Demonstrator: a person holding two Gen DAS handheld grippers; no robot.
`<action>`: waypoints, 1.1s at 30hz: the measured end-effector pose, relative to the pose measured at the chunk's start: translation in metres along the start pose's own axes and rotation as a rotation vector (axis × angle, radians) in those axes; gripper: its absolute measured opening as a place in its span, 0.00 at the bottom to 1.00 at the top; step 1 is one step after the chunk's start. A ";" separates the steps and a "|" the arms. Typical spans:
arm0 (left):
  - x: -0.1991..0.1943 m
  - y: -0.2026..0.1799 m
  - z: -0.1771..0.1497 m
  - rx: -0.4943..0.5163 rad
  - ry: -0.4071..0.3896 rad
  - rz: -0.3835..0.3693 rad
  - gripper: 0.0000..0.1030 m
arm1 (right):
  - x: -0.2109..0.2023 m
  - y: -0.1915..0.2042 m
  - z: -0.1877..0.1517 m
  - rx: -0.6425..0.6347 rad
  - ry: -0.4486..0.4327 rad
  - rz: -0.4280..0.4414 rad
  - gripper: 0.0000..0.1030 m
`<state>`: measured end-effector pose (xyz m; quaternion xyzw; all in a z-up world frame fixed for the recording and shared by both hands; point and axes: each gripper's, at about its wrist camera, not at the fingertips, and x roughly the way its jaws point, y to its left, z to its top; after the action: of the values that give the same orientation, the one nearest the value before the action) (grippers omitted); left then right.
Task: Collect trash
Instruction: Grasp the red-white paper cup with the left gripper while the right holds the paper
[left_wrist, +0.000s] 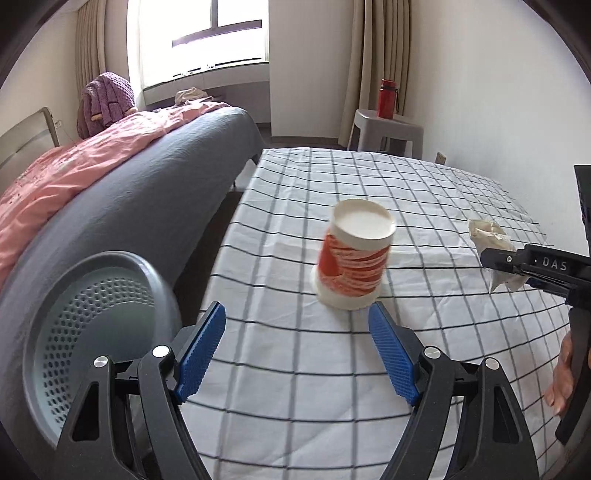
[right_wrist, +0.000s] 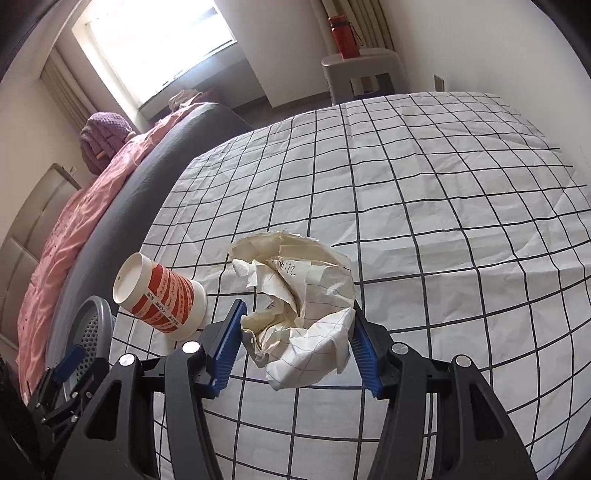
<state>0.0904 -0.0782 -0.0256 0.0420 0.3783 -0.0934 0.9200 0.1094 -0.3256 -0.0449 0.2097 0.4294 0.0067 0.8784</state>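
Crumpled paper (right_wrist: 295, 310) clamped in right gripper (right_wrist: 297, 341), lifted for bin (left_wrist: 92, 332); left gripper (left_wrist: 297, 350) wide, empty, nearing upturned cup (left_wrist: 352, 254).

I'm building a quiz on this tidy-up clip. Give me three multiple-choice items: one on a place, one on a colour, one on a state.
1. Where is the grey perforated plastic bin?
A. on the stool
B. beside the checked tablecloth, by the bed
C. on the windowsill

2. The bottle on the grey stool is:
A. red
B. green
C. blue

3. The right tool is:
A. empty
B. closed on the crumpled white paper
C. holding the orange-and-white paper cup

Answers: B, it sits at the cloth's edge; A, plainly red; B, pads press the paper.
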 end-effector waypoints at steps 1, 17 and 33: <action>0.005 -0.006 0.001 0.000 0.000 -0.008 0.74 | -0.002 -0.002 0.001 0.006 -0.004 0.006 0.52; 0.076 -0.045 0.015 -0.027 0.061 0.046 0.74 | -0.022 -0.005 0.015 0.019 -0.047 0.085 0.52; 0.082 -0.044 0.025 -0.042 0.062 0.035 0.60 | -0.023 -0.003 0.015 0.004 -0.055 0.085 0.52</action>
<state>0.1556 -0.1362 -0.0665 0.0324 0.4078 -0.0681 0.9100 0.1057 -0.3381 -0.0205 0.2296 0.3957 0.0375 0.8884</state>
